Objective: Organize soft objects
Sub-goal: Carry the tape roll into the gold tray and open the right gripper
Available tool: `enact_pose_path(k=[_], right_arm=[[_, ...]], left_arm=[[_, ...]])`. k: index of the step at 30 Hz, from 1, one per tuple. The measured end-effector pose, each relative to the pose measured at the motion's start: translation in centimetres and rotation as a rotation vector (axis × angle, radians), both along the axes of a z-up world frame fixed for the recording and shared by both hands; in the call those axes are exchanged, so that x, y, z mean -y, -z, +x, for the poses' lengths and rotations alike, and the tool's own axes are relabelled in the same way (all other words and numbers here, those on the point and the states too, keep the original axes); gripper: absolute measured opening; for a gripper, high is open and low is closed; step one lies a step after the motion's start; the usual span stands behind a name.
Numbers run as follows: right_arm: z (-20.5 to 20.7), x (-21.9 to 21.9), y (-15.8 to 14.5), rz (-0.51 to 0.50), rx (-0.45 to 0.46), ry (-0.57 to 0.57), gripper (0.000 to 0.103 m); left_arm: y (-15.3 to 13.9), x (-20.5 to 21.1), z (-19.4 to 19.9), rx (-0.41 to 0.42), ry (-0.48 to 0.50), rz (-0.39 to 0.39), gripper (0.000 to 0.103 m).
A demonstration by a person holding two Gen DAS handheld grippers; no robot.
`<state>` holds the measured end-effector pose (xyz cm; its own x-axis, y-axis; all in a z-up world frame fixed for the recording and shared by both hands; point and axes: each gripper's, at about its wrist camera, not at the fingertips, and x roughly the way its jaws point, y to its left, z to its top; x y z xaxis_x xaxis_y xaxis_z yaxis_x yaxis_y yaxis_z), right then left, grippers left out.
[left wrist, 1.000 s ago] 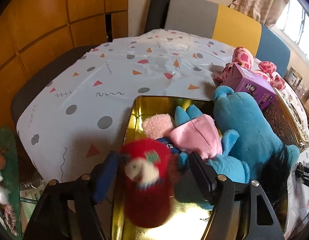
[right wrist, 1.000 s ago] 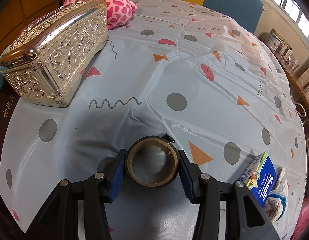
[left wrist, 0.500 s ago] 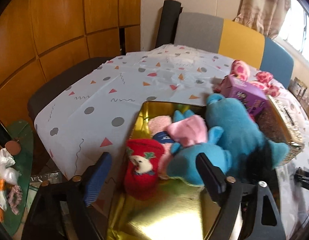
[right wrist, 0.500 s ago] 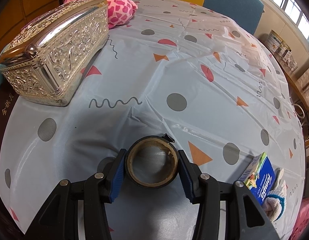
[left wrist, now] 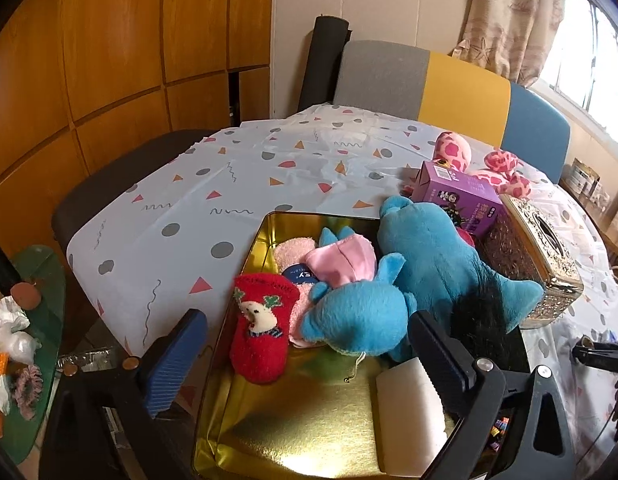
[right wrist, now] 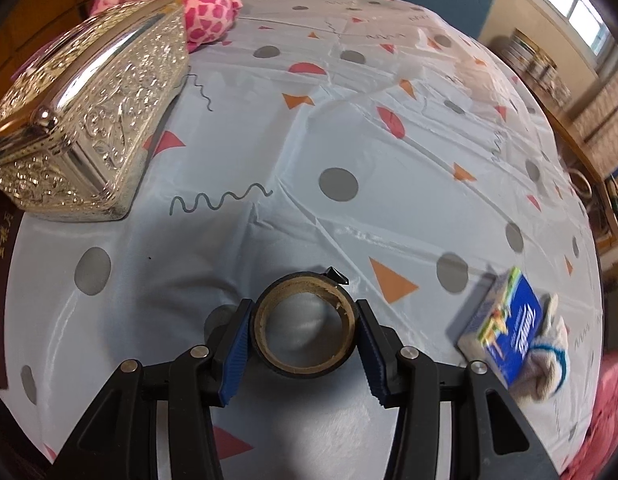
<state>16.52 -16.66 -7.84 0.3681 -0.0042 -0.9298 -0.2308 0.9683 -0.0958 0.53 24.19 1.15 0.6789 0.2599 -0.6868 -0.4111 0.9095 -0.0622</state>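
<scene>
Left gripper (left wrist: 305, 356) agape, right gripper (right wrist: 305, 336) clamped

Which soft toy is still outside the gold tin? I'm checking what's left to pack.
The pink spotted plush, lying on the tablecloth behind the purple box. The red sock and blue plushes lie in the gold tin.

Left wrist looks down at gold tin (left wrist: 245, 256); both views share silver box (right wrist: 89, 120).

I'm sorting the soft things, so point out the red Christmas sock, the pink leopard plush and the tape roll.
red Christmas sock (left wrist: 261, 328): left wrist view, on its snowman patch.
pink leopard plush (right wrist: 207, 10): right wrist view, on its spotted body.
tape roll (right wrist: 305, 332): right wrist view, on its cardboard inner ring.
</scene>
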Motion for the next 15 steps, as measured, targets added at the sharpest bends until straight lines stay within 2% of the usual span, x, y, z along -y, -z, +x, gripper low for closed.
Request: enact_pose_path(k=[6,15], right_arm=[[-1.8,-0.9,-2.0,0.093,0.028,0.002,0.049],[-6.2,-5.0,-5.3,0.192,0.100,-0.103,0.049]], left_arm=[[0.1,-0.5,-0.7,0.011,-0.014,-0.014,0.101],[0.4,-0.4,-1.2,0.007,-0.004,-0.030,0.101]])
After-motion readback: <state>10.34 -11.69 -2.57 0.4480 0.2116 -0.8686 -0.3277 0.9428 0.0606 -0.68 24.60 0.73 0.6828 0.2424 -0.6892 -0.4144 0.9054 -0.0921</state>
